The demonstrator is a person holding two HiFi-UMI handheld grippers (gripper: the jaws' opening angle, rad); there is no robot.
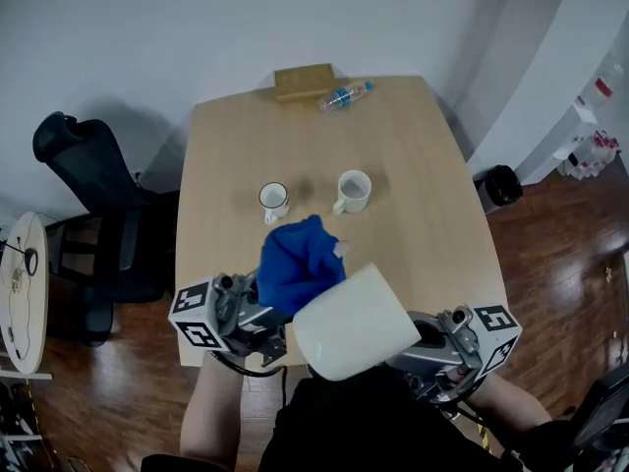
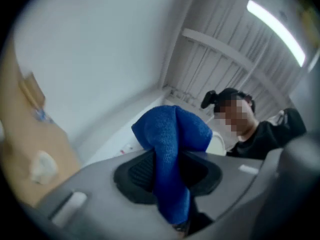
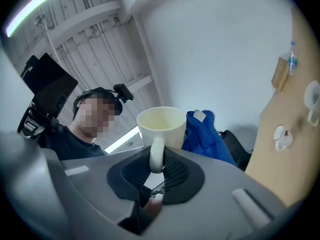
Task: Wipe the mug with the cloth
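My right gripper point(image 3: 156, 170) is shut on the handle of a cream mug point(image 3: 161, 126), raised close to the head camera. In the head view the mug point(image 1: 352, 324) shows its outer wall, large and tilted. My left gripper point(image 2: 167, 171) is shut on a blue cloth point(image 2: 172, 139), bunched above the pads. The cloth point(image 1: 298, 263) sits right beside the mug's upper left in the head view and appears just right of the mug as a blue cloth point(image 3: 204, 134) in the right gripper view. Whether cloth and mug touch I cannot tell. Both grippers point upward toward the person.
On the wooden table point(image 1: 423, 155) stand two other mugs, one white with a dark rim point(image 1: 273, 201) and one cream point(image 1: 352, 191). A plastic bottle point(image 1: 345, 95) and a wooden block point(image 1: 303, 82) lie at the far edge. A black office chair point(image 1: 93, 205) stands to the left.
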